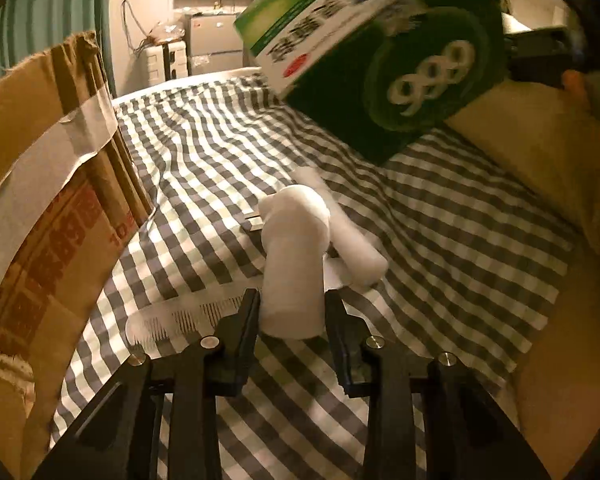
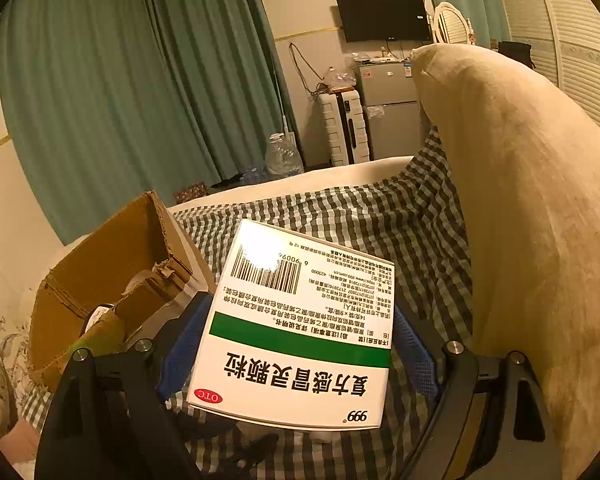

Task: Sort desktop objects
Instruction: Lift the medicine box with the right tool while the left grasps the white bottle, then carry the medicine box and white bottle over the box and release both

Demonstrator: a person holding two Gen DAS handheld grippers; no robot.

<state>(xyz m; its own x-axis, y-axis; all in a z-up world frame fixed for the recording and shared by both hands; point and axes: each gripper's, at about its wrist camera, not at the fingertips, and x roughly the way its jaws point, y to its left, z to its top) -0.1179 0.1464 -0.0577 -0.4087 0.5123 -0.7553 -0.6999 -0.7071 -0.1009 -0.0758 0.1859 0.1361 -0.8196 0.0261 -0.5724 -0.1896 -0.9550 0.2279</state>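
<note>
Checked grey-and-white cloth (image 1: 440,248) covers the bed in the left wrist view, w/ teal curtains and a wall TV at the back. Left gripper (image 1: 292,308) sits low centre, its black fingers (image 1: 242,320) either side of a white roll (image 1: 292,264), prob. a bandage or tissue roll, lying on the cloth. Fingers are partly closed; left one looks to touch the roll's base, right one close beside it, but can't tell if they actually press. A second white roll (image 1: 356,240) lies just beside the first, to its right. A clear comb (image 1: 172,316) lies on the cloth just left of the fingers. Open cardboard box (image 1: 48,208) w/ pale tape and red print stands along the left edge. Green-and-white medicine box (image 1: 380,56) hangs in the air top right, marked 999, tilted. Beige pillow (image 1: 540,168) at right.

Right wrist view: same room, curtains (image 2: 140,100) left, TV (image 2: 384,18) on the wall, small fridge (image 2: 388,104) and white suitcase (image 2: 344,128) below it. Right gripper (image 2: 296,344) grasps the medicine box (image 2: 300,332) between its blue-padded fingers (image 2: 414,356), spread wide across the box's width, white barcode face up toward the camera. Box is held above the checked cloth (image 2: 380,220). Cardboard box (image 2: 112,280) sits just left, open, some items inside, too unclear to name. Pillow (image 2: 532,216) rises on the right.
</note>
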